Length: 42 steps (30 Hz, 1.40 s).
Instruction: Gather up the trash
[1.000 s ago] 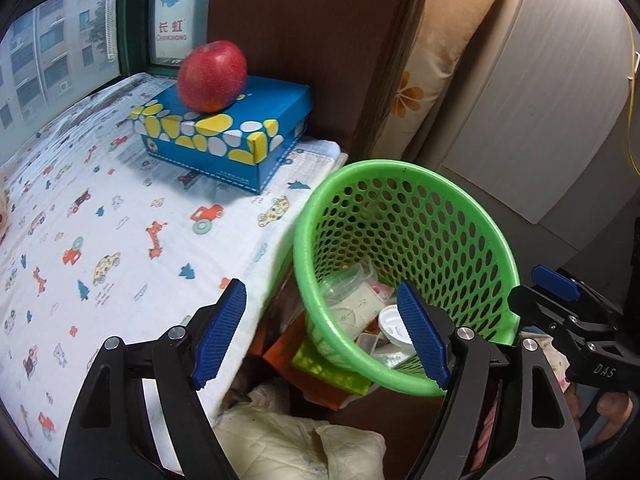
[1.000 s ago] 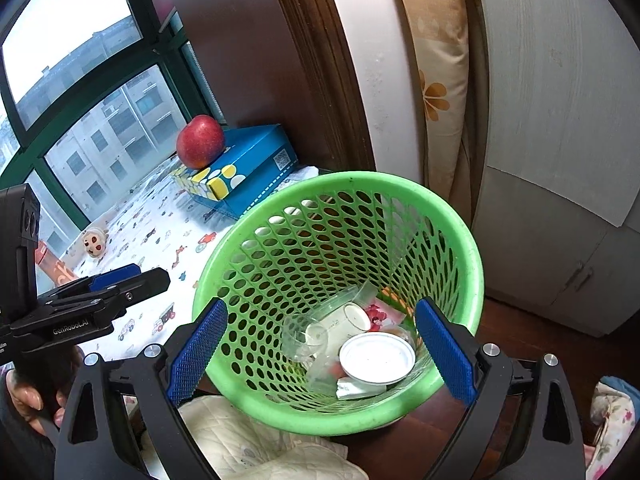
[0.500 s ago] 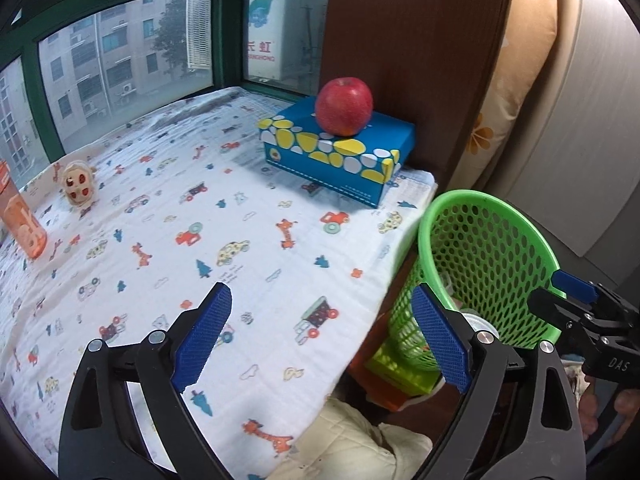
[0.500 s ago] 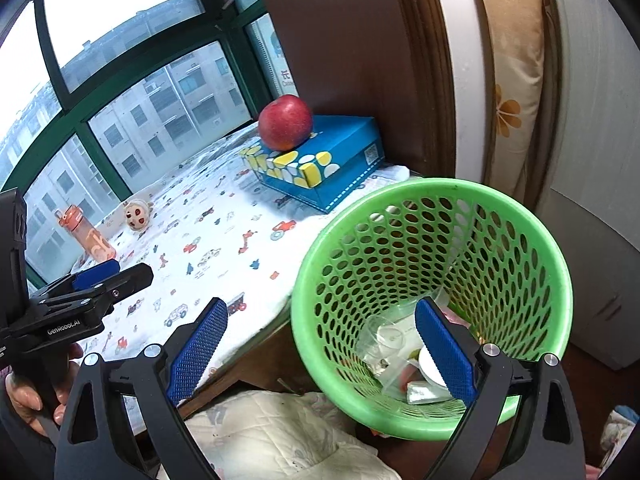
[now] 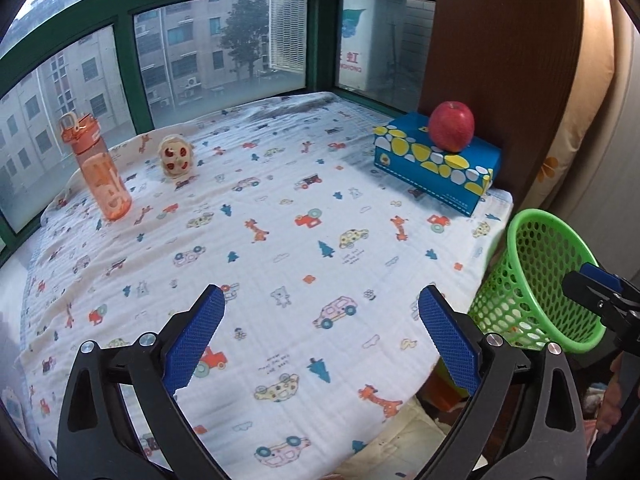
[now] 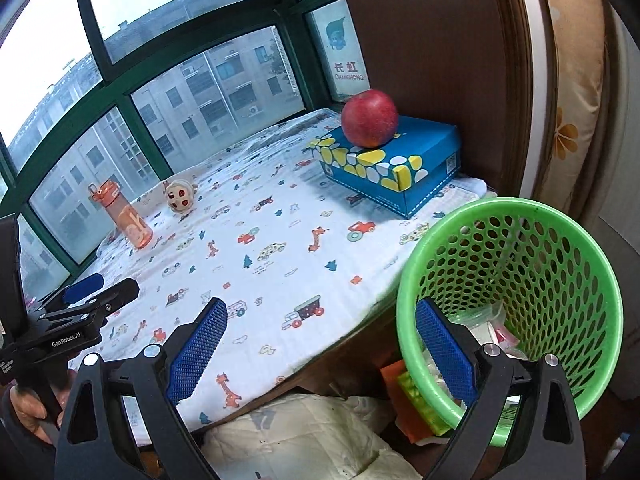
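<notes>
A green perforated basket (image 6: 560, 240) stands off the table's right edge, with clear plastic trash (image 6: 490, 326) inside; it also shows in the left wrist view (image 5: 536, 280). My left gripper (image 5: 320, 336) is open and empty above the near part of the patterned tablecloth (image 5: 280, 240). My right gripper (image 6: 320, 340) is open and empty, between the table's near right edge and the basket; its right finger is in front of the basket rim. The left gripper shows in the right wrist view (image 6: 86, 292).
A red apple (image 5: 452, 126) sits on a blue tissue box (image 5: 440, 168) at the far right. An orange bottle (image 5: 96, 170) and a small toy (image 5: 176, 156) stand far left by the windows. A quilted cloth (image 6: 304, 440) lies below the table's edge.
Both grippers have pulled back and turned left from the basket toward the table. The basket has slid right in both views; the bottle and toy came into view.
</notes>
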### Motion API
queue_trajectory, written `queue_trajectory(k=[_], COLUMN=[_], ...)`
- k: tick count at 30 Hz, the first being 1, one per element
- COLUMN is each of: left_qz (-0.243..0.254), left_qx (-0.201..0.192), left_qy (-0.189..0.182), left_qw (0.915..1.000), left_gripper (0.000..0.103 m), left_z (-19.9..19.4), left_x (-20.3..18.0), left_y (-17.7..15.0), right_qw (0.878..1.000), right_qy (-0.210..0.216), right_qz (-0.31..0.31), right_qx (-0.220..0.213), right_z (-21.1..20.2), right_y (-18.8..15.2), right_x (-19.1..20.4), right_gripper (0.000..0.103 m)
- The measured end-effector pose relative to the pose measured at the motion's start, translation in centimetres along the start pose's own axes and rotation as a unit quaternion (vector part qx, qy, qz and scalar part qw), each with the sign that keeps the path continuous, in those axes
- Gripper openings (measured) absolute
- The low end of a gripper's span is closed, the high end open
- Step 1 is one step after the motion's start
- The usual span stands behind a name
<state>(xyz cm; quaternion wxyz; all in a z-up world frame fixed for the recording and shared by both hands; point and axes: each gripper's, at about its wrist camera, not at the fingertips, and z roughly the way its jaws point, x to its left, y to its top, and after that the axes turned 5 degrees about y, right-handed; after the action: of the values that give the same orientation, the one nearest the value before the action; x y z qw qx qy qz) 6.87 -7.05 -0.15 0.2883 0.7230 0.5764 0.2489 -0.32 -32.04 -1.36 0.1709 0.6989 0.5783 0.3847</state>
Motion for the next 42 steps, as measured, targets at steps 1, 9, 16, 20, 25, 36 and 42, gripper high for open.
queue_trajectory(k=[1,9,16,20,25,36,42], left_qz=[-0.002,-0.034,-0.051,-0.06,-0.064,-0.063,-0.06], left_qx=[0.0,0.0,0.001,0.0,-0.002,-0.002,-0.008], left_qy=[0.007,0.028,0.036,0.039,0.042,0.047,0.054], left_qw=[1.0,0.999,0.9981,0.9975,0.9971,0.9969,0.9967], left_gripper=[0.096,0.096,0.097,0.097,0.097,0.097,0.097], left_z=[-0.1,-1.1,-1.8,-2.2,-2.6,-2.9,-3.3], left_x=[0.5,3.6,4.8,5.4,5.8,5.9,5.7], left_y=[-0.2,-1.7,-2.7,-3.1,-3.3,-3.7,-3.6], right_qw=[1.0,1.0,1.0,1.0,1.0,0.999,0.999], right_qy=[0.0,-0.007,-0.008,-0.006,-0.004,-0.005,-0.01], right_qz=[-0.002,-0.017,-0.027,-0.029,-0.031,-0.035,-0.036], right_qx=[0.0,-0.002,-0.003,-0.001,-0.002,-0.001,-0.005], right_z=[0.1,0.8,0.8,0.6,0.5,0.3,0.0], right_y=[0.0,-0.8,-1.4,-1.7,-1.8,-2.1,-2.0], right_x=[0.3,2.5,3.7,4.1,4.4,4.8,4.9], right_gripper=[0.092,0.092,0.092,0.092,0.093,0.093,0.093])
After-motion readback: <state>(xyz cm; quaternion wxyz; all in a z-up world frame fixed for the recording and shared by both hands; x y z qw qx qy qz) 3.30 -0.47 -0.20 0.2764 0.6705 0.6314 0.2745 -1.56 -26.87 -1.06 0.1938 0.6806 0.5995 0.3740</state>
